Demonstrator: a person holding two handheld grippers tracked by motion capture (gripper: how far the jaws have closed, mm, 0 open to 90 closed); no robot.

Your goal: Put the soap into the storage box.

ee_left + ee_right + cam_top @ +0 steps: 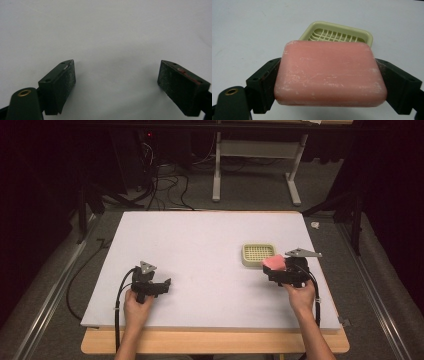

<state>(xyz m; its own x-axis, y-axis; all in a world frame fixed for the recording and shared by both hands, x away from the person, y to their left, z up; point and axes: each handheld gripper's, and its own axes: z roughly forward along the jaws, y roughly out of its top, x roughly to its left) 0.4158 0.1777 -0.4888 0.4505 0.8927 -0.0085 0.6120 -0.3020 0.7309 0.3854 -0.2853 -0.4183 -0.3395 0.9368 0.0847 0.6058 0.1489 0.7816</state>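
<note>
A pink bar of soap (329,73) sits clamped between the two jaws of my right gripper (329,82), lying flat and held by its short ends. In the high view the soap (274,263) hangs just at the near right corner of a pale yellow soap dish (258,254) with a grid insert; the right gripper (280,270) is beside that dish. The same soap dish (352,33) shows just beyond the bar. My left gripper (162,285) rests low over the white board at the near left, and its jaws (116,83) stand wide apart with nothing between them.
The white board (200,245) covers a wooden table (215,342) whose front edge shows near the person. Cables (160,185) and a grey desk frame (255,165) lie on the floor beyond the table's far edge.
</note>
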